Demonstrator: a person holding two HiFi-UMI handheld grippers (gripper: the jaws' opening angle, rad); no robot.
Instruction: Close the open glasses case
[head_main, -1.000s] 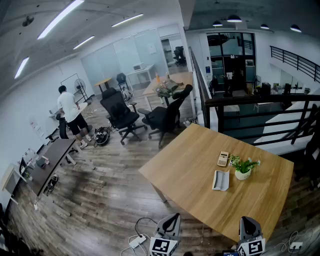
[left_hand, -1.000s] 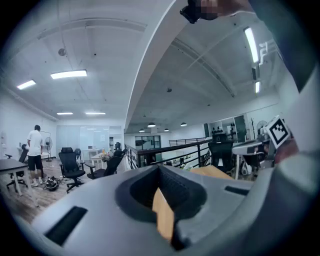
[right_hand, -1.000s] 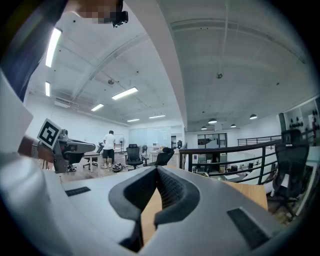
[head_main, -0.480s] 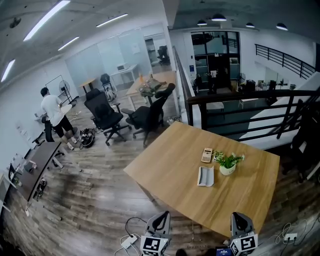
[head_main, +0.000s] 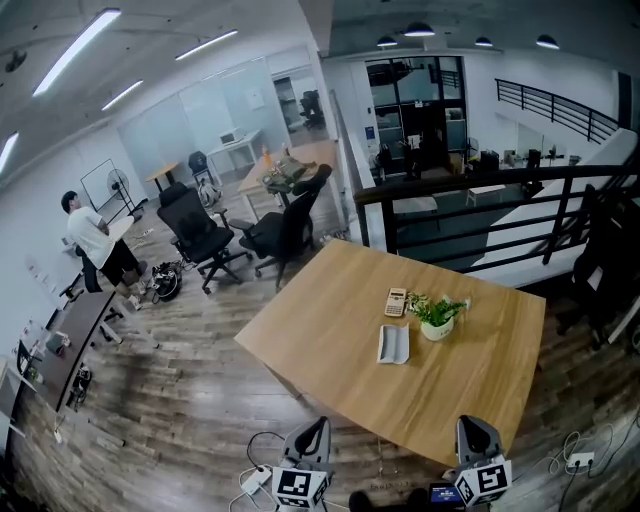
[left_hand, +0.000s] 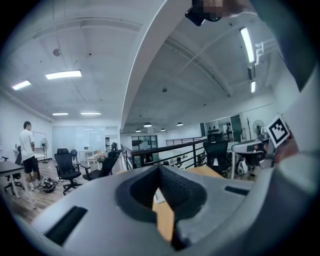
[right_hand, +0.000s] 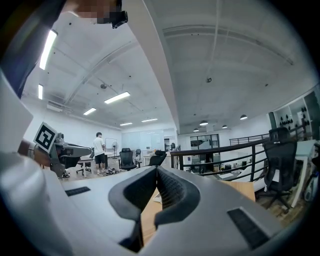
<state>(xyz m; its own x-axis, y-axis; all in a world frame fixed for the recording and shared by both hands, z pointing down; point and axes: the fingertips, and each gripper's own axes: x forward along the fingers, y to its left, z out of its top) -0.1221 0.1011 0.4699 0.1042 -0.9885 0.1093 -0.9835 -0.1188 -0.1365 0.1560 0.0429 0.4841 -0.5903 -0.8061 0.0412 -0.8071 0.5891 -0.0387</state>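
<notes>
The open white glasses case (head_main: 393, 343) lies on the wooden table (head_main: 320, 335), beside a cream calculator (head_main: 396, 301) and a small potted plant (head_main: 437, 318). Both grippers sit at the bottom of the head view, short of the table's near edge and well apart from the case. My left gripper (head_main: 316, 428) is shut, its jaws meeting with nothing between them (left_hand: 160, 170). My right gripper (head_main: 474, 425) is also shut and empty (right_hand: 156, 170). Behind each pair of jaws a sliver of the white case (left_hand: 158, 196) shows on the tabletop.
A power strip with a cable (head_main: 255, 478) lies on the floor under my left gripper. Black office chairs (head_main: 200, 235) stand beyond the table's far left corner. A black railing (head_main: 470, 195) runs behind the table. A person (head_main: 95, 245) stands far left by a dark desk (head_main: 70, 325).
The head view has swung, so the table and case now sit further left and higher. Both grippers have shifted left with it. Their jaws stay shut.
</notes>
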